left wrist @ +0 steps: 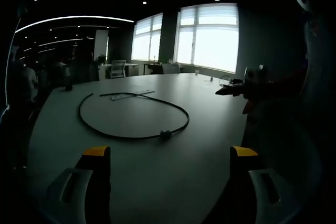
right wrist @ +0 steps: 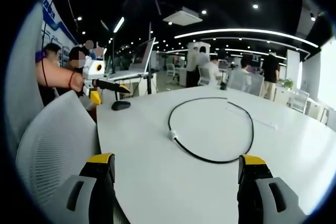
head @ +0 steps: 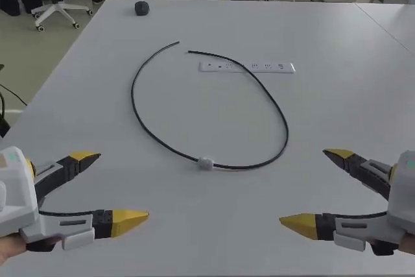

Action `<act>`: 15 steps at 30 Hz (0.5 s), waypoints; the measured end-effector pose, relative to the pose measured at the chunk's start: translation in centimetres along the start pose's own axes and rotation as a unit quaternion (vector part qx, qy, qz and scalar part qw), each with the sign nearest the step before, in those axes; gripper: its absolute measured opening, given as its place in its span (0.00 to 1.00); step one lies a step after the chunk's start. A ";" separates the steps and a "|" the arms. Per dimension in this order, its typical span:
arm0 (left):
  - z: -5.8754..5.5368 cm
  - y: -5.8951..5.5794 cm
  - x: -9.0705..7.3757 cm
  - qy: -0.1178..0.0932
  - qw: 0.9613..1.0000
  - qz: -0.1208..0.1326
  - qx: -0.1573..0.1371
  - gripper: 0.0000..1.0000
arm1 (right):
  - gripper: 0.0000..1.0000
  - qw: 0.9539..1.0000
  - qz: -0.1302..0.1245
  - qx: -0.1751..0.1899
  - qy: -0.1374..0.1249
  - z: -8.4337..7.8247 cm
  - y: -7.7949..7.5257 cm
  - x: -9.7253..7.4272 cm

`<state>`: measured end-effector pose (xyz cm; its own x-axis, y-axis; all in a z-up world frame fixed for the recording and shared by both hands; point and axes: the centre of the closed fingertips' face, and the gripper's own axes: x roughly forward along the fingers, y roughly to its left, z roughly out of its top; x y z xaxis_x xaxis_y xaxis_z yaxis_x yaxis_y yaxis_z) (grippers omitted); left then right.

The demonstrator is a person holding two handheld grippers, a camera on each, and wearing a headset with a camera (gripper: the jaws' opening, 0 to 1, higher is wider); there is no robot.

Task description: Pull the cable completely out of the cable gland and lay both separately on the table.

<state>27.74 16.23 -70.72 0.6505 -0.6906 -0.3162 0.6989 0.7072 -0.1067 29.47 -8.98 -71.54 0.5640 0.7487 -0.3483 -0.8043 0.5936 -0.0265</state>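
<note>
Left tongs [head: 122, 185] & right tongs [head: 304, 187] wide open, empty. Black cable [head: 133, 98] on table [head: 337, 43] looks light, floppy; grip just beside small white gland [head: 205, 163], hold gland too.

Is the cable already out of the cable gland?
No, the cable gland sits on the black cable, at the near part of its loop.

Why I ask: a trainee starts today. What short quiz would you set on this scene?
1. True or false: the cable gland is threaded on the cable.
2. The left gripper and right gripper are: A both open; B both shut empty; C both shut on the cable.
3. What white thing does the cable cross?
Key: 1 true; 2 A; 3 the power strip.
</note>
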 end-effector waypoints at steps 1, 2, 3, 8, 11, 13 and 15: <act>0.1 0.0 0.0 -0.001 1.000 0.000 0.002 0.95 | 0.99 1.000 0.000 0.001 0.000 0.0 0.0 0.0; 0.1 0.0 0.0 -0.001 1.000 0.000 0.001 0.94 | 0.99 1.000 0.001 0.002 0.002 -0.1 0.0 0.1; 0.1 0.1 0.0 -0.001 1.000 0.001 0.001 0.94 | 0.99 1.000 0.001 0.002 0.003 -0.2 0.0 0.1; 0.0 0.1 0.0 0.000 1.000 0.000 0.002 0.94 | 0.99 1.000 0.000 0.002 0.004 -0.1 -0.1 0.1; 0.0 0.1 0.0 -0.001 1.000 0.000 0.000 0.94 | 0.99 1.000 0.002 0.001 0.005 -0.1 -0.1 0.2; -0.1 0.1 0.0 -0.001 1.000 0.000 0.001 0.94 | 0.99 1.000 0.004 0.001 0.006 -0.2 -0.1 0.2; -0.1 0.1 0.0 0.000 1.000 -0.002 0.000 0.94 | 0.99 1.000 0.004 -0.002 0.007 -0.2 -0.1 0.3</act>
<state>27.78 16.29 -70.87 0.6484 -0.6928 -0.3155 0.7007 0.7052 -0.1085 29.66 -8.86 -71.84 0.5546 0.7493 -0.3620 -0.8096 0.5864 -0.0266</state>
